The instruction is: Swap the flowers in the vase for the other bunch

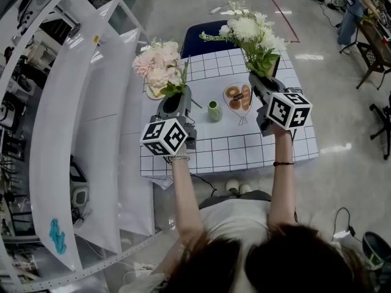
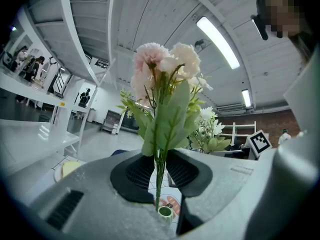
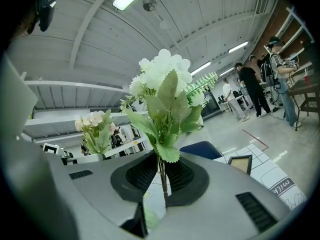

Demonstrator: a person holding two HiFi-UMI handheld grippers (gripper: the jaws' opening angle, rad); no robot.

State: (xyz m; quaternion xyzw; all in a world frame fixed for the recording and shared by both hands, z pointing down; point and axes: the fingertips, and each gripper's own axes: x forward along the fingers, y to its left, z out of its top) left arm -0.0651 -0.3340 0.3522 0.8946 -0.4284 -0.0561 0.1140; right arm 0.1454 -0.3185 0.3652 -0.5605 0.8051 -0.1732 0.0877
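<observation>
A small green vase (image 1: 214, 111) stands empty on the checked tablecloth (image 1: 226, 145), between my two grippers. My left gripper (image 1: 176, 101) is shut on the stems of a pink bunch (image 1: 159, 66), held upright above the table's left part. In the left gripper view the pink bunch (image 2: 165, 94) rises from between the jaws, with the vase (image 2: 165, 213) below the stem ends. My right gripper (image 1: 259, 81) is shut on a white bunch (image 1: 253, 32), also upright. The white bunch (image 3: 165, 99) stands between the pads in the right gripper view.
A drawn plate picture (image 1: 238, 96) lies on the cloth right of the vase. A yellow plate (image 1: 153, 92) sits behind the pink bunch. A dark blue chair (image 1: 204, 38) stands at the table's far edge. White curved panels (image 1: 91, 133) run along the left.
</observation>
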